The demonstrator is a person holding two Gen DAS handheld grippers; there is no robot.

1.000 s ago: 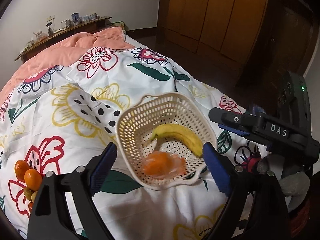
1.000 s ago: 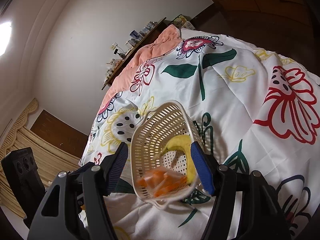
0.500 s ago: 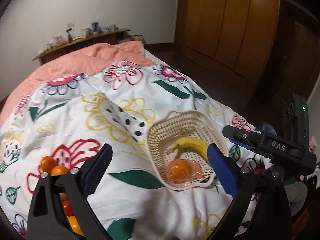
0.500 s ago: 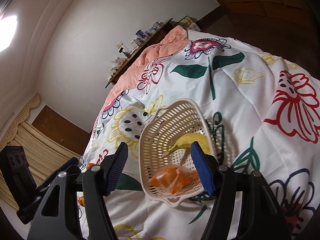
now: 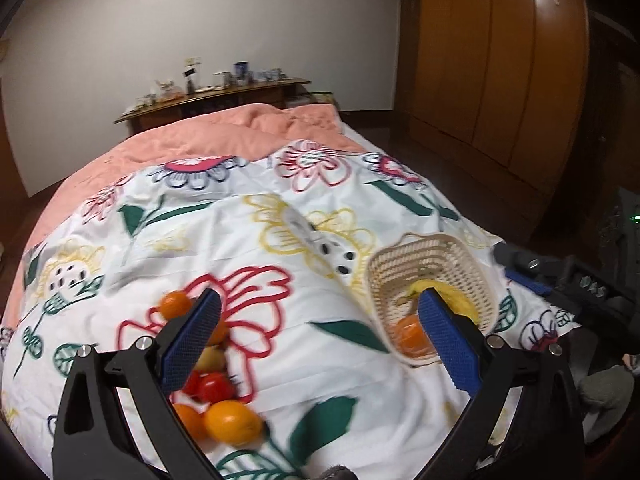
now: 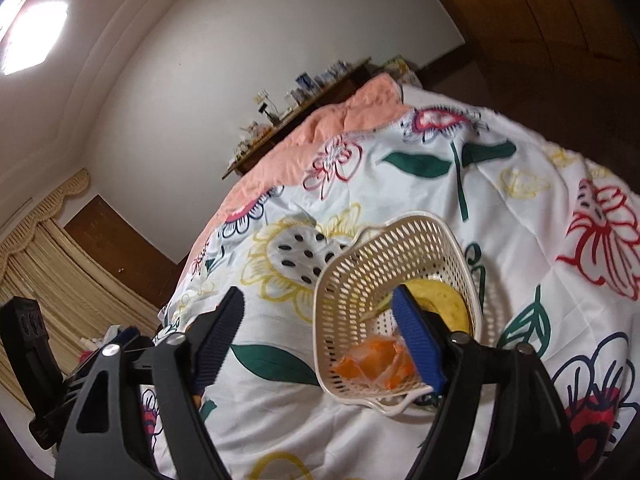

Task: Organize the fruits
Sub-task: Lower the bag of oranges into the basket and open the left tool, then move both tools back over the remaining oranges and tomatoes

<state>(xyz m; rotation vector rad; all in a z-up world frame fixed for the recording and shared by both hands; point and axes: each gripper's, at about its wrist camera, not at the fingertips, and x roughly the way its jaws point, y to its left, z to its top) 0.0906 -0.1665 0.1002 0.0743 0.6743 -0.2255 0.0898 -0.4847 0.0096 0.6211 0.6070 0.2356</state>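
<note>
A cream lattice basket (image 5: 472,260) sits on the flowered bedspread at the right; it also shows in the right wrist view (image 6: 352,292). It holds a banana (image 5: 460,300), seen too in the right wrist view (image 6: 440,298), and a wrapped orange (image 5: 410,338) (image 6: 372,360). A pile of loose fruit lies at the left: oranges (image 5: 232,422), an orange (image 5: 174,304) and red fruit (image 5: 214,386). My left gripper (image 5: 316,344) is open and empty above the quilt between pile and basket. My right gripper (image 6: 316,340) is open and empty, its right finger over the basket.
The bed carries a white flowered quilt (image 5: 248,248) and a salmon blanket (image 5: 224,136) at the far end. A wooden shelf with small items (image 5: 212,92) stands behind it. A wooden wardrobe (image 5: 500,60) lines the right wall. Curtains (image 6: 44,248) hang at the left.
My left gripper has swung left, so the basket slid to the right of its view and the fruit pile came in under its left finger. The right gripper drifted slightly left.
</note>
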